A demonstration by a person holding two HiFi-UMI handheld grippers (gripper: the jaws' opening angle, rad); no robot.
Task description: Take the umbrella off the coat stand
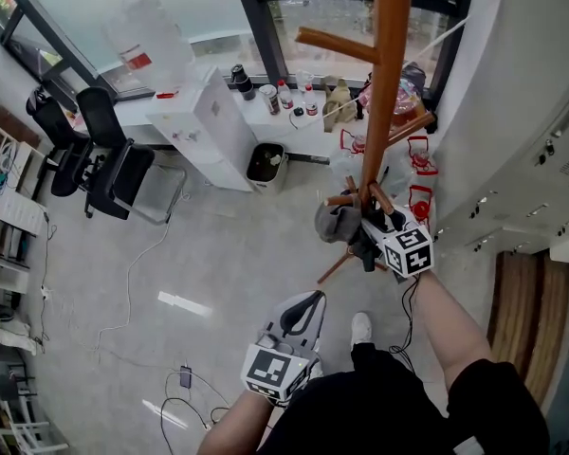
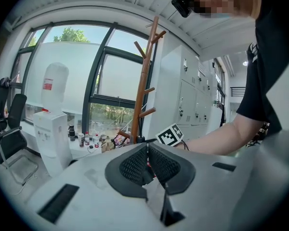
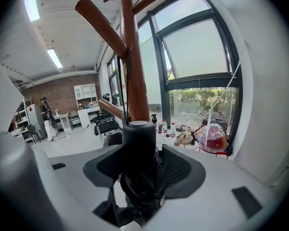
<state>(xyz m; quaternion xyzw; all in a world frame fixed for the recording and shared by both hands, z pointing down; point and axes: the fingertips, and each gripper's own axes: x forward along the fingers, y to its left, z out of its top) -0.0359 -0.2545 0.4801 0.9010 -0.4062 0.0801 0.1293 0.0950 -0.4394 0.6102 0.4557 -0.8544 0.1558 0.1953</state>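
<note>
- your right gripper (image 3: 140, 150) is spread wide, with the folded black umbrella (image 3: 139, 177) standing upright between its jaws. the pads flank it and do not look pressed in, so you hold nothing yet.
- your left gripper (image 2: 148, 146) is low and well apart from the stand, its pads together with nothing between them.
- the umbrella hangs close against the pole of the wooden coat stand (image 1: 387, 83), down by the lower pegs. its round capped end points up towards the camera in the right gripper view.
- a thin dark line runs up beside the pole. it is probably the umbrella's strap looped over a peg, though you cannot see the loop itself.
- expect a light thing. the core should be stiff, while the cloth wrap is soft and a little slippery and will give under the pads.
- take hold on the firm upper part just under the cap, not on the loose folds lower down.
- grip firmly, then lift up and away from the peg rather than pulling straight out, or the strap may snag and rock the stand.
</note>
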